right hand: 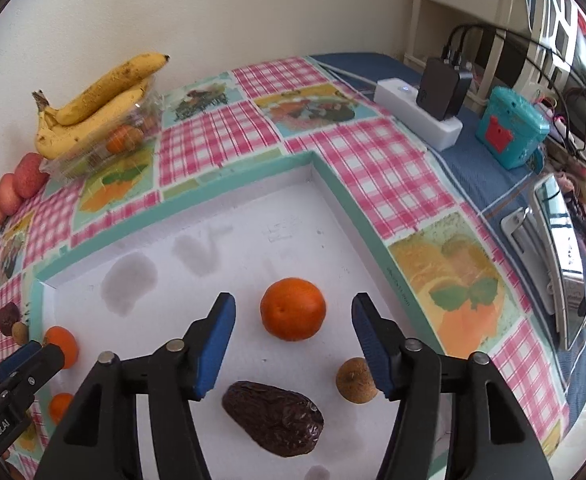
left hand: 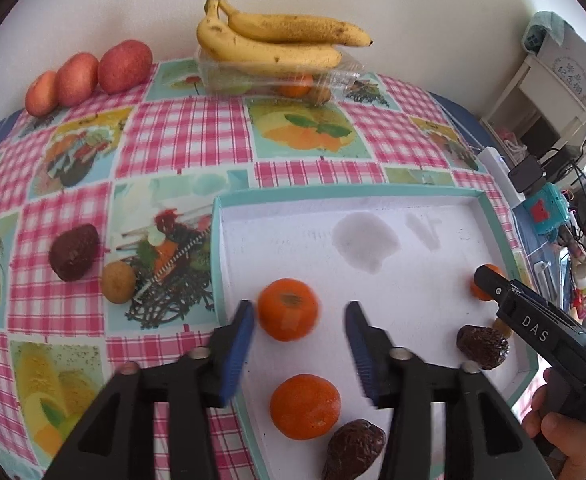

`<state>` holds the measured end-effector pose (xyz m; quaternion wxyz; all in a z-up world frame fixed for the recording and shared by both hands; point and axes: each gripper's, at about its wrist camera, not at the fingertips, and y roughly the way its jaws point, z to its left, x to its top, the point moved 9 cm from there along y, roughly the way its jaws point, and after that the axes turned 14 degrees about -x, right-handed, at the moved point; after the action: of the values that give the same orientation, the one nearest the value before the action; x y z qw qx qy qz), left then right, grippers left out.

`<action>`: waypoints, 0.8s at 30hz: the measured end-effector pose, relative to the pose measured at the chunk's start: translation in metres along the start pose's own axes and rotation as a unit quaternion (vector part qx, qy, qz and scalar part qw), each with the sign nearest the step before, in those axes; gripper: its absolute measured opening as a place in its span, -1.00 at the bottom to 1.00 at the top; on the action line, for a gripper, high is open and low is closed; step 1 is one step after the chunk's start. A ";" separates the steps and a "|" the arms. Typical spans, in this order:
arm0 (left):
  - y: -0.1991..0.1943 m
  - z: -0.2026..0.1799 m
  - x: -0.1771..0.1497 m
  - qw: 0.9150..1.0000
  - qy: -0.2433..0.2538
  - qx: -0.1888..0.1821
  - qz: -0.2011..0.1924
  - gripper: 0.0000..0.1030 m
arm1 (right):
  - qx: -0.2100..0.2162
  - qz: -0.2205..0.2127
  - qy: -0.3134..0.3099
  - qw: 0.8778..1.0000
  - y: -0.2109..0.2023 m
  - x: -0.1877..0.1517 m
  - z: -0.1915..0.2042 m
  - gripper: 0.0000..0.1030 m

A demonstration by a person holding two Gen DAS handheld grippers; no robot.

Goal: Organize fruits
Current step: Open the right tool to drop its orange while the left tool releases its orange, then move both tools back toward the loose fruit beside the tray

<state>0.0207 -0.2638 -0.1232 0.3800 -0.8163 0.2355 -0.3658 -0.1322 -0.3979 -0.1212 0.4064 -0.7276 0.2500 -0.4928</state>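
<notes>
Left gripper [left hand: 299, 320] nearest, jaws spread, a tangerine [left hand: 288, 309] between them, unclamped. Shallow white tray [left hand: 413, 204], teal rim, wide bare floor toward its far wall. Inside, left to right: second tangerine [left hand: 305, 406], date [left hand: 355, 454], another date [left hand: 481, 346], third tangerine [right hand: 293, 309] between the right gripper [right hand: 293, 338] jaws, also spread apart. Outside on the desk [left hand: 189, 136]: date [left hand: 73, 252], small brown fruit [left hand: 118, 282]. Bananas [left hand: 277, 40] on a clear box [left hand: 253, 74] at the wall.
</notes>
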 end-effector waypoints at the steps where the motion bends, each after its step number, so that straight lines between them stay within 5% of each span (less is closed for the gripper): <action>1: -0.004 -0.001 0.002 1.000 0.002 0.002 -0.001 0.07 | -0.002 -0.001 -0.005 1.000 -0.004 0.001 0.001 0.20; 6: -0.028 0.002 0.008 0.999 0.007 0.040 -0.004 0.21 | -0.010 0.005 -0.022 1.000 -0.016 0.002 0.002 0.45; 16: -0.072 0.060 0.000 0.991 -0.072 0.114 -0.015 0.41 | -0.005 0.014 -0.043 0.999 -0.041 -0.004 0.007 0.51; 24: -0.085 0.078 -0.003 0.988 -0.089 0.123 -0.023 0.46 | 0.010 0.017 -0.066 0.998 -0.052 -0.010 0.023 0.51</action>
<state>0.0888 -0.1755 -0.0914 0.4886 -0.7979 0.1350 -0.3261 -0.1170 -0.3535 -0.0870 0.4377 -0.7498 0.2297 -0.4397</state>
